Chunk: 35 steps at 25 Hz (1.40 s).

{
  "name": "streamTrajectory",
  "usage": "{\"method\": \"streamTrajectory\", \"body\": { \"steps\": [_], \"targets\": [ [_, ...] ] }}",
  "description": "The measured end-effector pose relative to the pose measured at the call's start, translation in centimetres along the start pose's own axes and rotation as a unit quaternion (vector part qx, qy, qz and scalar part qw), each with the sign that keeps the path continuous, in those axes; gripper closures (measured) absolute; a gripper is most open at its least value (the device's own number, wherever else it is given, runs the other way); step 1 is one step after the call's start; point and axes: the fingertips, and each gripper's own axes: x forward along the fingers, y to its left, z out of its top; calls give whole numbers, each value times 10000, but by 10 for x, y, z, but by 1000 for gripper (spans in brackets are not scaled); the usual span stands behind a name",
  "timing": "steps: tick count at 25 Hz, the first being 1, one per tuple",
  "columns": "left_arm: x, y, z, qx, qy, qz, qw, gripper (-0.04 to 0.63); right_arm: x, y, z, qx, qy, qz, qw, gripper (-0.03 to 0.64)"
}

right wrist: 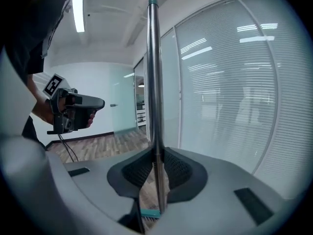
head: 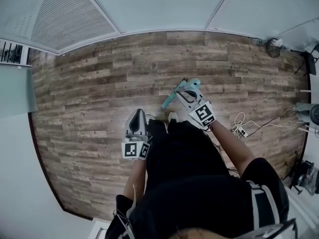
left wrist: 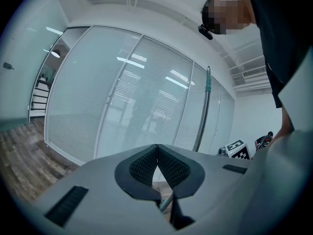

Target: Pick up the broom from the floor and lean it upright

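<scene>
We see our left hand-held gripper (left wrist: 156,148) with its jaws together at the tips and nothing between them. Beyond it the broom handle (left wrist: 207,106) stands upright against the glass partition (left wrist: 122,97). A cube with a square marker (left wrist: 237,149) is near the handle's lower end.

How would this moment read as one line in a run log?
right tongs: shut on broom handle | broom handle: upright | left tongs: shut, empty
</scene>
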Motion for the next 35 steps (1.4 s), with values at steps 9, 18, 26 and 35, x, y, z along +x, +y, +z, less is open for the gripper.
{"method": "streamTrajectory", "body": {
  "steps": [9,18,26,35],
  "targets": [
    [28,-39,4,289,187,-543,9979,577,-55,-58,1,432,-199,-1091,9929,537],
    [82,-59,1,413,286,-1087,9928,577,-95,-114,-12,743,-353,-2159,9729,538],
    [193,-74,7,543,433,-1920,9789,577,-107,-202,-44,1416,-244,-3205,9363,537],
    [360,-75,34,383,814,-2593,9616,577,-70,-324,-50,1658,11,-3977,9024,538]
  ]
}}
